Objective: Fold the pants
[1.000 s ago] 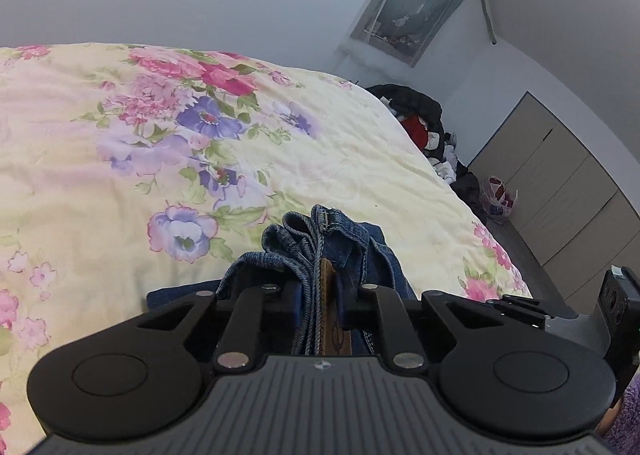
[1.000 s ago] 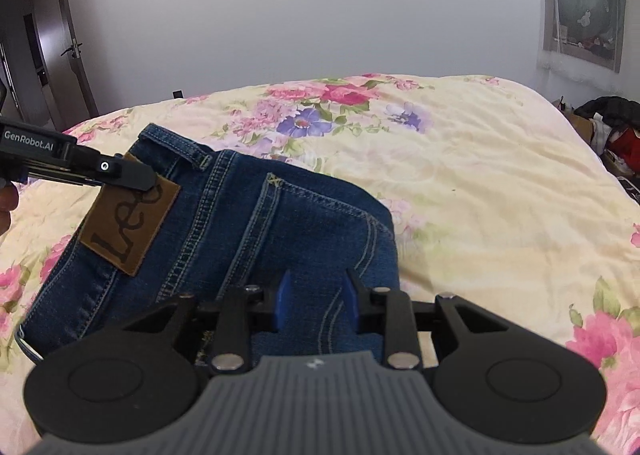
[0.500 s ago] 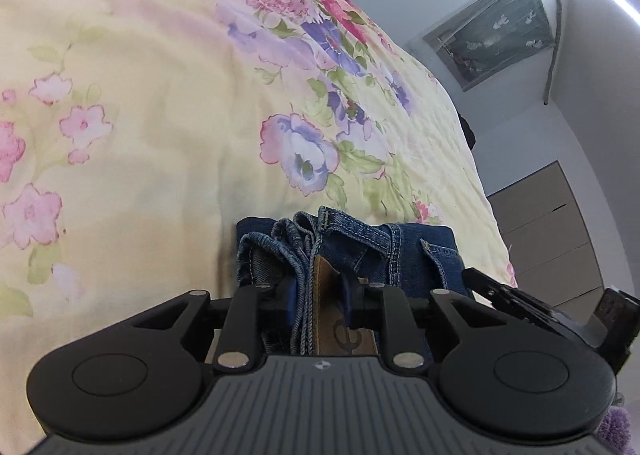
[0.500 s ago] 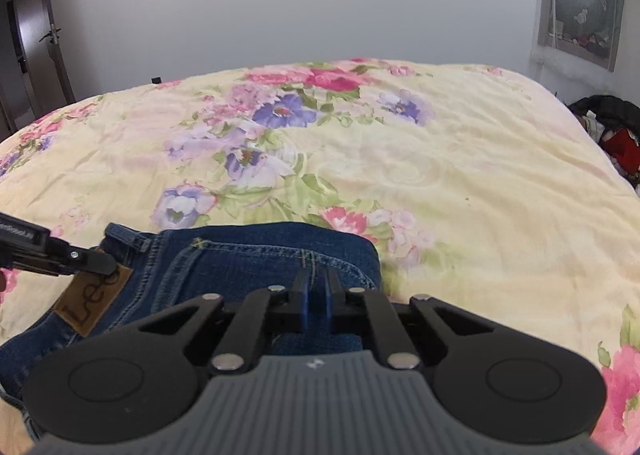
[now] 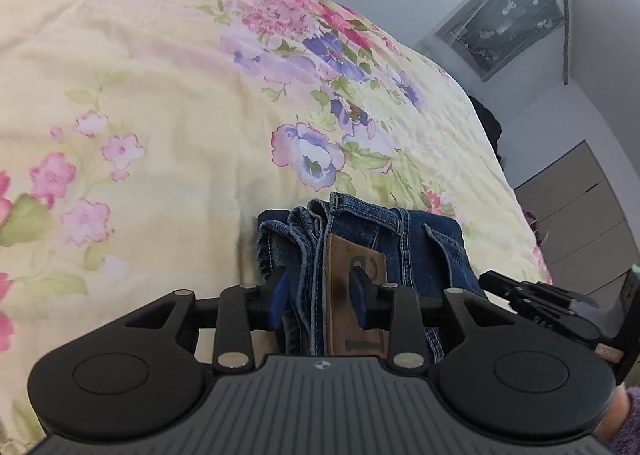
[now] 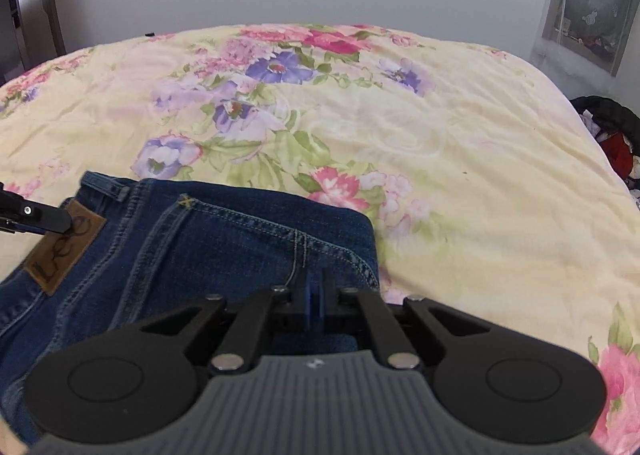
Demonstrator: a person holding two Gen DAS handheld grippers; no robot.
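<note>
Jeans (image 6: 208, 255) lie folded on the floral bedspread (image 6: 400, 127) near my edge. L gripper (image 5: 320, 295) jaws just been opening, waistband stack between, pads off it. R gripper (image 6: 314, 295) pinched tight on fold edge. Denim's thick, heavy, stiff-ish; I'd grab seams/waistband

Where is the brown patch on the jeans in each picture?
Left wrist view: the brown patch is low in the middle, on the jeans, just ahead of the camera's own gripper.
Right wrist view: the brown patch is at the left edge, slanted.
Shared landmark: the purple flower on the bedspread.
</note>
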